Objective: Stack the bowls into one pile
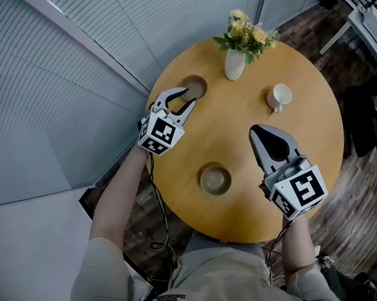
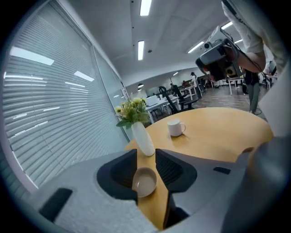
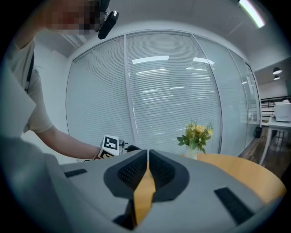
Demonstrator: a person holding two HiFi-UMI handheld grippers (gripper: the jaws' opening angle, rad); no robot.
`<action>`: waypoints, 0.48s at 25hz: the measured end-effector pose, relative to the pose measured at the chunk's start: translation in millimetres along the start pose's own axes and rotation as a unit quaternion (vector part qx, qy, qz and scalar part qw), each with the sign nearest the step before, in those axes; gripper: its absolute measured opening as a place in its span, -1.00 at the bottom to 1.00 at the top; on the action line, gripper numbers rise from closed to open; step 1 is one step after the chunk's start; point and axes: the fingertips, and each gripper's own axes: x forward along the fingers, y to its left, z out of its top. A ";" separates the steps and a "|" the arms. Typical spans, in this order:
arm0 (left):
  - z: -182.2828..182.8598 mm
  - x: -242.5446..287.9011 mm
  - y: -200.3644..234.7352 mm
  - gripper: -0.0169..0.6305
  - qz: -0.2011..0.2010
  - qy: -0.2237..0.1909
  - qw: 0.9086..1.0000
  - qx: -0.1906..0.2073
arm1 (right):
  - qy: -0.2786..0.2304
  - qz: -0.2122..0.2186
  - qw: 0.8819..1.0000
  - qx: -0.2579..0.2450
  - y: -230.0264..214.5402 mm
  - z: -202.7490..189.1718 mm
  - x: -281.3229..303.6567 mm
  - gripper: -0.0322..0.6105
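Two tan bowls sit on the round wooden table (image 1: pixel 312 142). The far bowl (image 1: pixel 194 87) lies near the table's left edge, right at the tips of my left gripper (image 1: pixel 188 97), which is open. In the left gripper view this bowl (image 2: pixel 144 182) shows low in the gap between the jaws of that gripper (image 2: pixel 146 157); I cannot tell if they touch it. The near bowl (image 1: pixel 215 178) rests by the front edge, untouched. My right gripper (image 1: pixel 255 130) hovers to its right, shut and empty, its jaws (image 3: pixel 148 155) pressed together.
A white vase of yellow flowers (image 1: pixel 235 63) stands at the table's far side, also seen as the vase (image 2: pixel 142 138) just beyond the far bowl. A white mug (image 1: pixel 279 97) sits at the right. Window blinds (image 1: pixel 81 70) run close along the left.
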 end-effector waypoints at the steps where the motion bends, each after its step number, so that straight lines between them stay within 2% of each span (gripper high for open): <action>1: -7.7 5.8 -0.8 -0.54 -0.003 0.007 1.000 -0.001 | 0.004 0.000 1.000 0.001 -0.5 -3.1 2.0 -0.79; 5: -36.7 31.4 -7.1 -0.54 -0.026 0.031 0.999 -0.011 | 0.017 -0.001 1.000 0.005 -4.3 -12.5 9.6 -0.80; 9: -69.4 51.4 -21.2 -0.54 -0.069 0.065 0.995 -0.017 | 0.027 -0.002 1.000 0.013 -7.9 -24.9 14.4 -0.79; 12: -89.9 63.6 -22.9 -0.54 -0.077 0.089 0.993 -0.021 | 0.037 -0.005 0.999 0.019 -12.4 -35.7 16.1 -0.79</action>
